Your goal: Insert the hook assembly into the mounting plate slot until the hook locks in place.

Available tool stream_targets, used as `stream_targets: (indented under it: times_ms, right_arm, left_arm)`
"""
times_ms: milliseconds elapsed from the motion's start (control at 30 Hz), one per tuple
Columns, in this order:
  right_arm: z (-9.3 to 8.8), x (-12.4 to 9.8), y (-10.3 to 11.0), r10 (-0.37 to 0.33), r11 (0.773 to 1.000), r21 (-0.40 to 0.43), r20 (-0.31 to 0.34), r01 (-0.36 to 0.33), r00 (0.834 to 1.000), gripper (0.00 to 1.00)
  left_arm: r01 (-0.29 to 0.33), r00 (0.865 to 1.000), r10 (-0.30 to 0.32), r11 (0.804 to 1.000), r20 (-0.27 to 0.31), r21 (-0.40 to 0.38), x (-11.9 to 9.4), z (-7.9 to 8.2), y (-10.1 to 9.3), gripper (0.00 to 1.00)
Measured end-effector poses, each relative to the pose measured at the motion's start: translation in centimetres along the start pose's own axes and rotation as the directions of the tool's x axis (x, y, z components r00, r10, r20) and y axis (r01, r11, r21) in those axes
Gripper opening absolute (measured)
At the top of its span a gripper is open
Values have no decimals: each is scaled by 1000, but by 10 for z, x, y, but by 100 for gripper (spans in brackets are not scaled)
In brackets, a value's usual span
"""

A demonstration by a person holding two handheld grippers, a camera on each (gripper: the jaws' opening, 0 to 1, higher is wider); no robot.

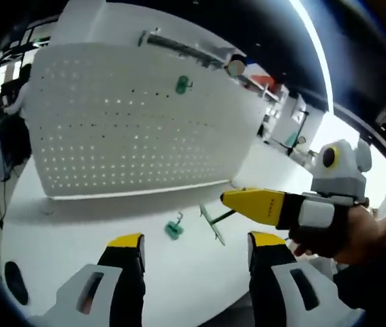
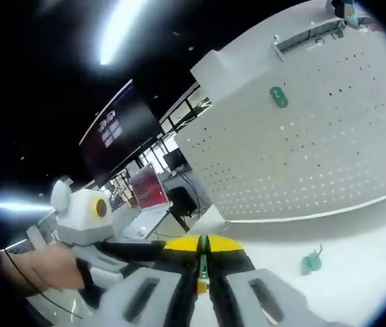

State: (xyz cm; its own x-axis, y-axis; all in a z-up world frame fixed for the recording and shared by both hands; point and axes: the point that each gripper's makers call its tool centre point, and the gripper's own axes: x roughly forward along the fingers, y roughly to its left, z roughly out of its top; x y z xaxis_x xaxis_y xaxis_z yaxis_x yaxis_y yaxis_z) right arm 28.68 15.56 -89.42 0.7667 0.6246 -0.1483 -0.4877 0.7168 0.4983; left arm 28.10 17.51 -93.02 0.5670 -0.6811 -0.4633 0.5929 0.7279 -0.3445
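Lower centre of the left gripper view, a small green hook (image 1: 173, 229) lies loose on the white table (image 1: 77, 231), just in front of the pegboard's bottom edge. Beside it to the right, the right gripper (image 1: 237, 202) comes in from the right edge, jaws pressed together on a thin green-and-metal hook rod (image 1: 213, 223) that angles down toward the table. Left gripper (image 1: 196, 248) at bottom of frame has its jaws well apart, nothing between them. Upright white pegboard (image 1: 131, 122) fills the upper half; a second green hook (image 1: 182, 84) already sits in it near upper centre.

Right gripper view: own jaws together at bottom centre, a thin green sliver pinched between them; the loose hook shows lower right, the mounted one upper right, the left gripper (image 2: 121, 251) at lower left.

Judgement: step is early, piece grasped, insertion not started. Next move likely calls for lifting the rod clear, carrying it to a free pegboard slot and pushing until it locks.
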Motion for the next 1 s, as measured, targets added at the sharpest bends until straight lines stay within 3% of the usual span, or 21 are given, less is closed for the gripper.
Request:
stream_targets:
  times_ms: [133,300,567,1000]
  right_arm:
    - [3,1,4,8,1000,5,12,-8,1000,0]
    - [8,3,12,31,1000,4,27,-31,999,0]
    - [11,3,24,54,999,-7,45,-54,997,0]
    - [9,0,27,55,998,-27,43,-54,998,0]
  left_arm:
    - [20,999,-17,997,31,-79,-4,4,0,54]
    - [52,998,-44,986,54,-157,-8,4,-1,40]
    - [84,995,-72,976,68,-200,-10,5,-6,21]
    - [131,991,-120,968,65,-214,-11,5,-19,6]
